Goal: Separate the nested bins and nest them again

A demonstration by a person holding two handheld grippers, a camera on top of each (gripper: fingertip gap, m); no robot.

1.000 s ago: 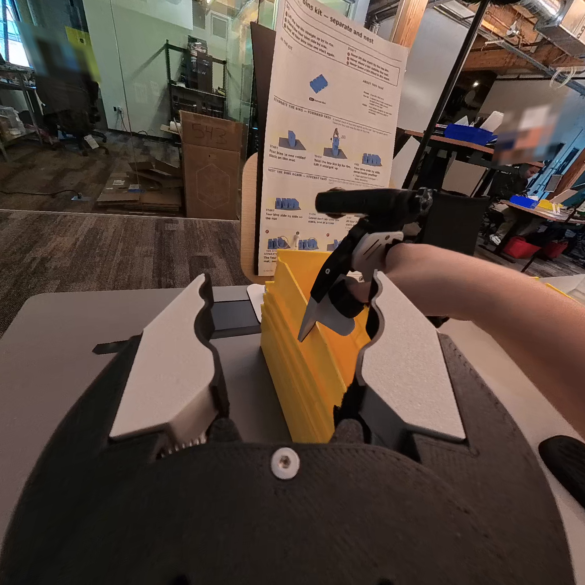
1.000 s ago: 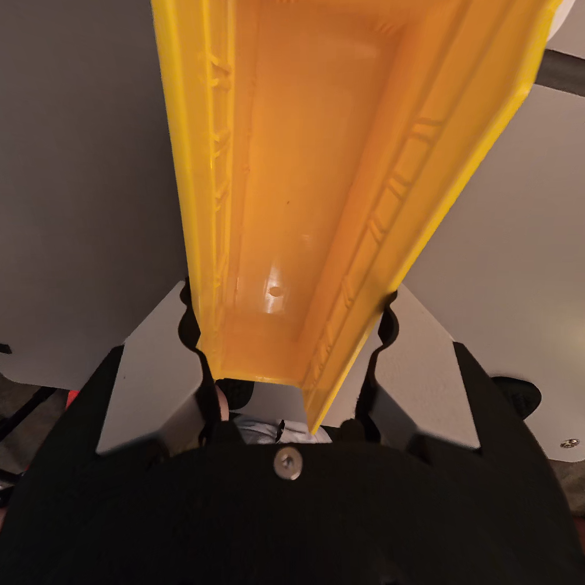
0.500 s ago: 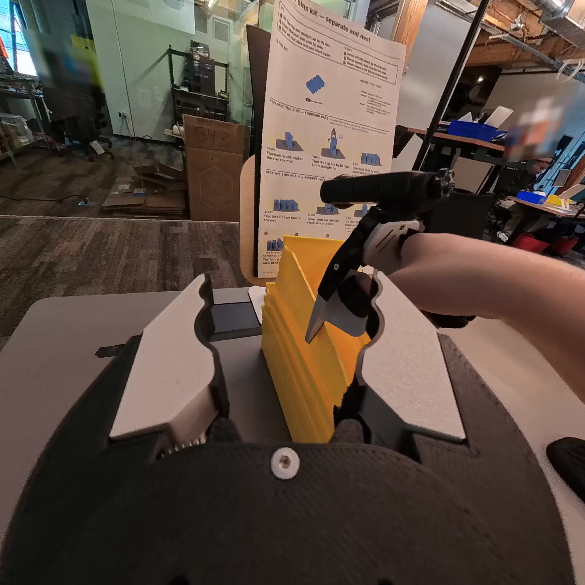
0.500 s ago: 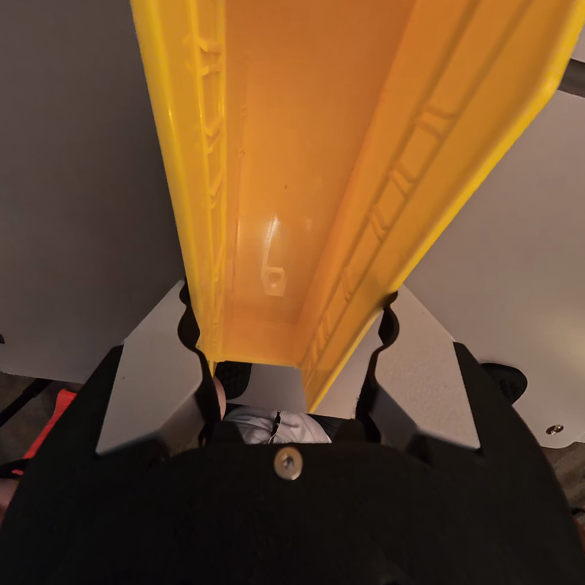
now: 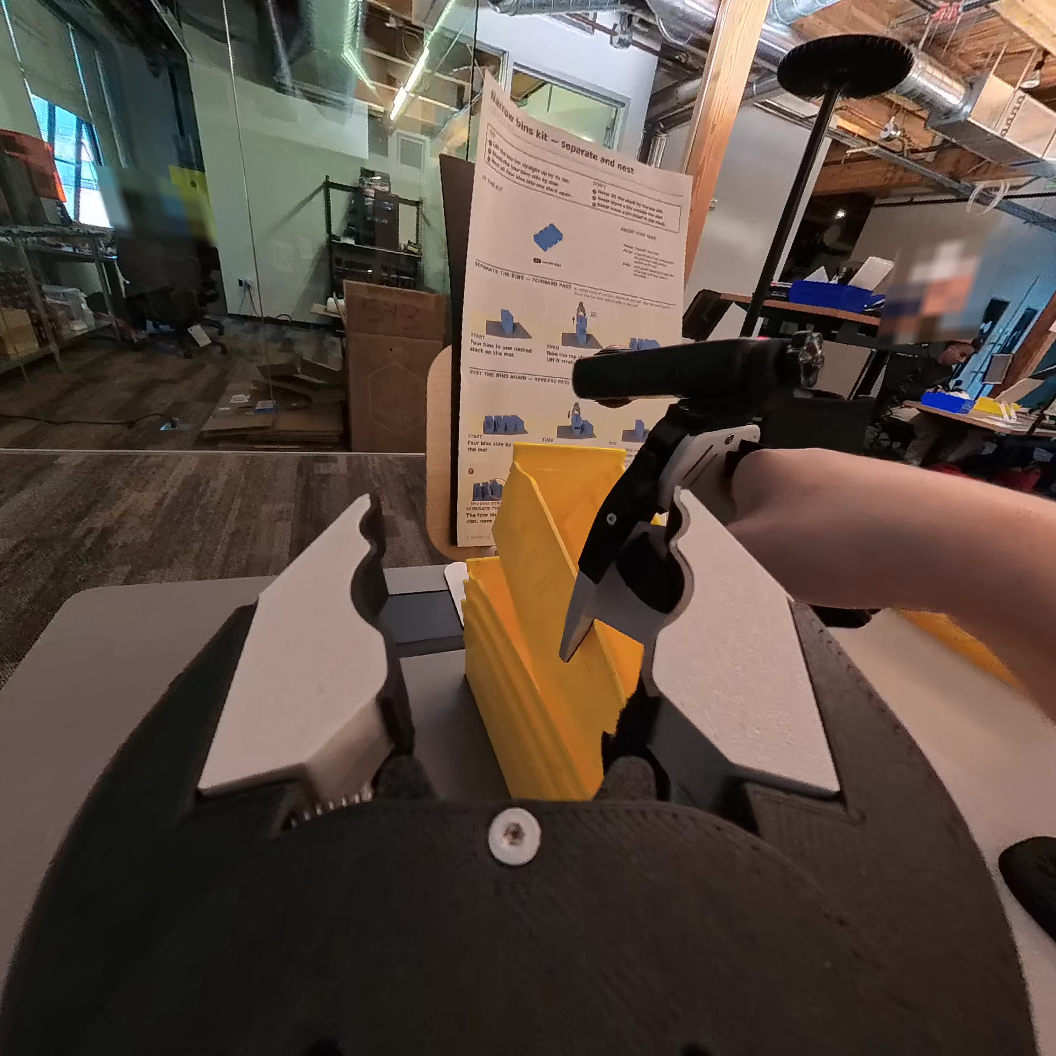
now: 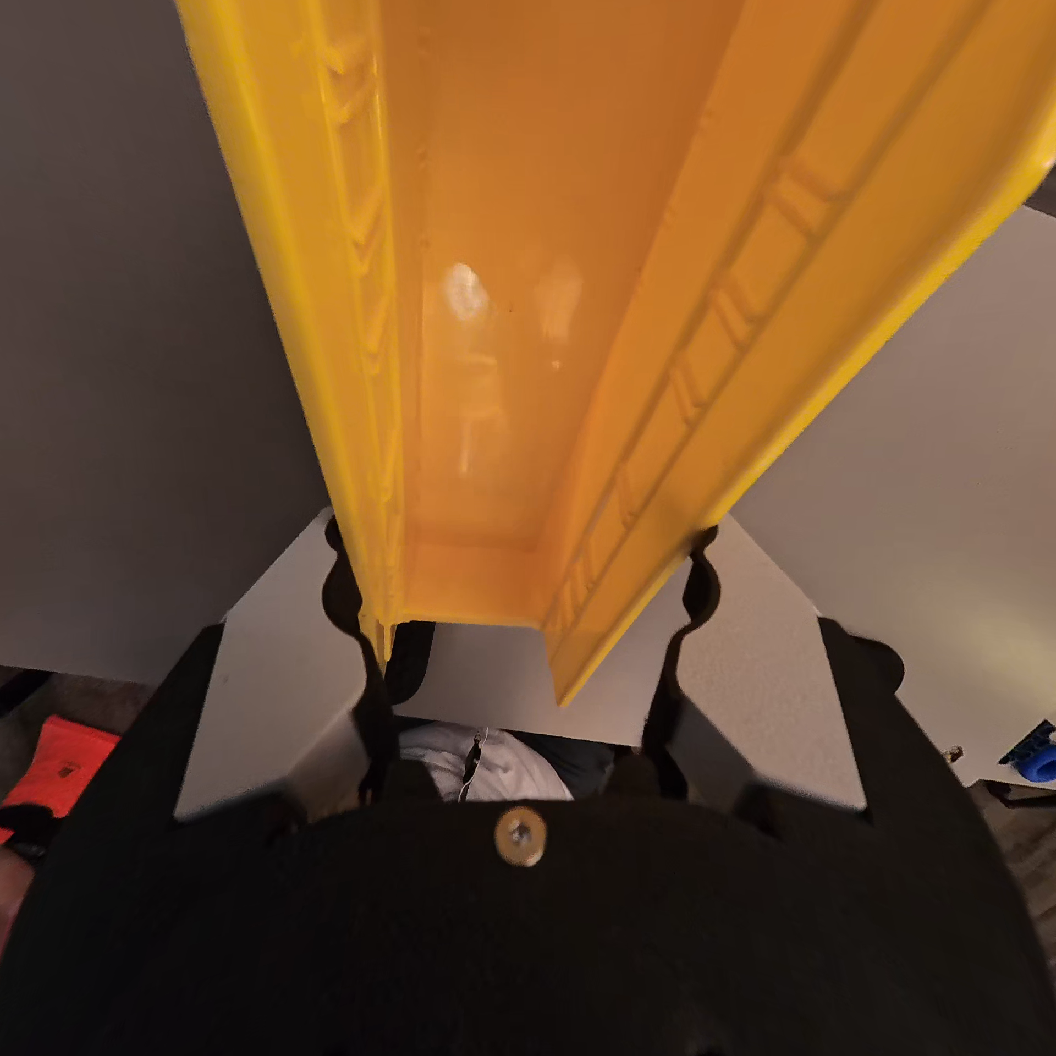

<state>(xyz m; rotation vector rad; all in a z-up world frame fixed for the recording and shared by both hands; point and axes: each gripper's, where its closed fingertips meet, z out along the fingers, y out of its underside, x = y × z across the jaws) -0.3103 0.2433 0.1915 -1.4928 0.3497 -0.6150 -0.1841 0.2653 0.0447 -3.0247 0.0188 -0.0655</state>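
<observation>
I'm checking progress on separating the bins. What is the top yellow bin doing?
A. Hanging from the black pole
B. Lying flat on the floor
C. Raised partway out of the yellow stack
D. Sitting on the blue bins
C: the top yellow bin stands higher than the nested stack below it.

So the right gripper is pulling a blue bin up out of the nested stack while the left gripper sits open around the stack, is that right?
Not quite: the bin is yellow, not blue, as both wrist views show. The right gripper has it clamped and raised from the nested stack, and the left gripper sits open around the stack.
</observation>
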